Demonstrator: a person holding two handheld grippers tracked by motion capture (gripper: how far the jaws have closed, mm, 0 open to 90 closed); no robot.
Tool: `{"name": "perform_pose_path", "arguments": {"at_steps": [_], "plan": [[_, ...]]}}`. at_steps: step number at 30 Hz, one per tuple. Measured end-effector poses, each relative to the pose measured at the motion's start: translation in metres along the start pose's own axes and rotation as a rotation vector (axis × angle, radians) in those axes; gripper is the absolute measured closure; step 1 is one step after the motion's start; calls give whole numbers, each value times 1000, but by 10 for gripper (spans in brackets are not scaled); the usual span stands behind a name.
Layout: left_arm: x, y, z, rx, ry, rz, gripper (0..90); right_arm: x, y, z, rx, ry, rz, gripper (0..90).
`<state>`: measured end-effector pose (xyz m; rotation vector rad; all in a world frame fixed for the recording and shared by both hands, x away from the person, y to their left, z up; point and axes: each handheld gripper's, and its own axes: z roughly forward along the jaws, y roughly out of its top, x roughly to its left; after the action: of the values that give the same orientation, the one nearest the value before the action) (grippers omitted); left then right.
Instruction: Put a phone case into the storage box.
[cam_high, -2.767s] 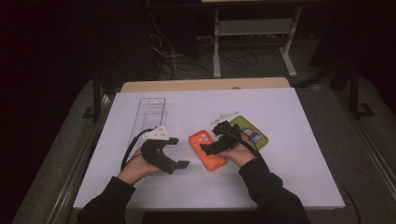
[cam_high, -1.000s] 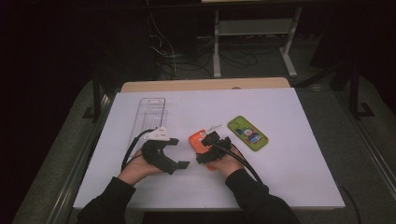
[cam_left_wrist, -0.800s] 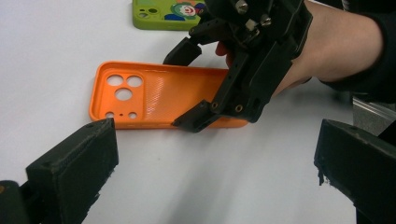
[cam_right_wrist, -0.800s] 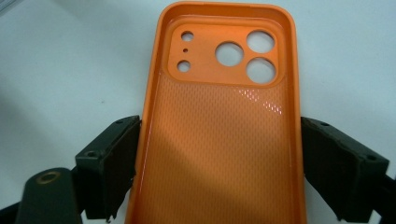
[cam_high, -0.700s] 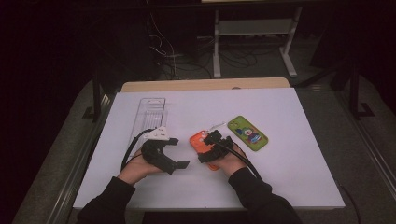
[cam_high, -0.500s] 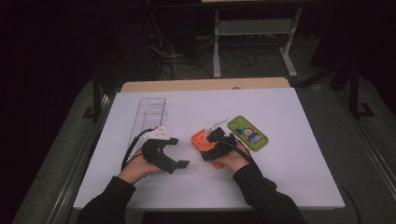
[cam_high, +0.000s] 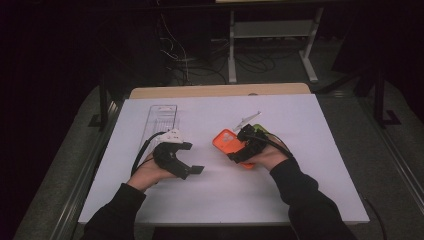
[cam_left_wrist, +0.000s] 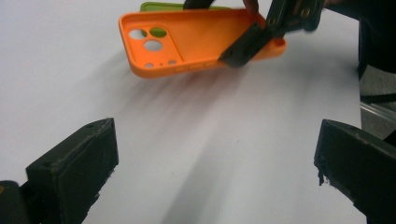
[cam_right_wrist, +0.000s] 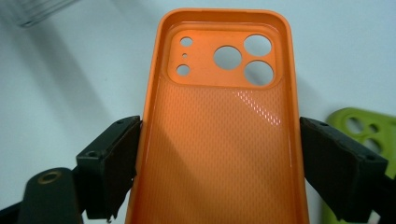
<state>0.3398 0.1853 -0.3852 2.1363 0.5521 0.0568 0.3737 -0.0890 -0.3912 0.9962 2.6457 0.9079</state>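
Fingers of the right gripper (cam_right_wrist: 219, 163) apparently clamp the orange phone case (cam_right_wrist: 219, 140); left gripper (cam_left_wrist: 215, 172) fingers gape wide, empty.

Two phone cases (cam_high: 227, 142), one clear tray (cam_high: 159, 120)

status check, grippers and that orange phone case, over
Right gripper clamped across orange phone case, case lifted off the table. Left gripper open, holding nothing. Green phone case beside it, nothing blocking.

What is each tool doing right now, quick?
Left tool: open, holding nothing, jaws wide apart over the white table.
Right tool: shut on the orange phone case, squeezing its two long sides.
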Motion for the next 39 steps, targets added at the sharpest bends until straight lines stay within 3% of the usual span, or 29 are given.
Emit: {"name": "perform_pose_path", "arguments": {"at_steps": [3,4,6,10,12,13,15,16,19,22,26,28,32,35,39], "plan": [[1,6,1,1,-3,18,0,-6,2,-8,-5,10,-22,153],[1,10,1,-2,0,21,0,-13,3,-16,-12,38,-41,153],[3,18,3,-17,10,24,0,-21,4,-21,-4,45,-83,153],[7,27,5,-26,8,35,0,-31,5,-27,-16,93,-116,153],[7,32,7,-32,6,41,0,-37,4,-31,-19,140,-132,152],[7,37,9,-22,-5,61,0,-37,4,-32,-17,150,-141,153],[8,42,13,-14,-23,75,0,-38,2,-33,-20,164,-197,153],[8,44,15,-8,-27,90,0,-37,2,-34,-19,174,-199,153],[8,48,19,-6,-52,121,0,-34,0,-33,-23,184,-265,153],[7,48,21,20,-66,162,0,-28,-1,-34,-19,196,-286,152],[6,48,22,27,-86,171,0,-23,-3,-35,-20,225,-304,152],[2,47,22,37,-108,183,0,-19,-5,-34,-20,247,-341,152],[-1,46,23,51,-137,217,0,-14,-7,-33,-11,276,-367,152],[-3,46,23,52,-152,210,0,-11,-8,-32,-3,294,-378,152],[-7,46,27,58,-196,219,0,-3,-8,-32,-4,348,-434,152]]}}
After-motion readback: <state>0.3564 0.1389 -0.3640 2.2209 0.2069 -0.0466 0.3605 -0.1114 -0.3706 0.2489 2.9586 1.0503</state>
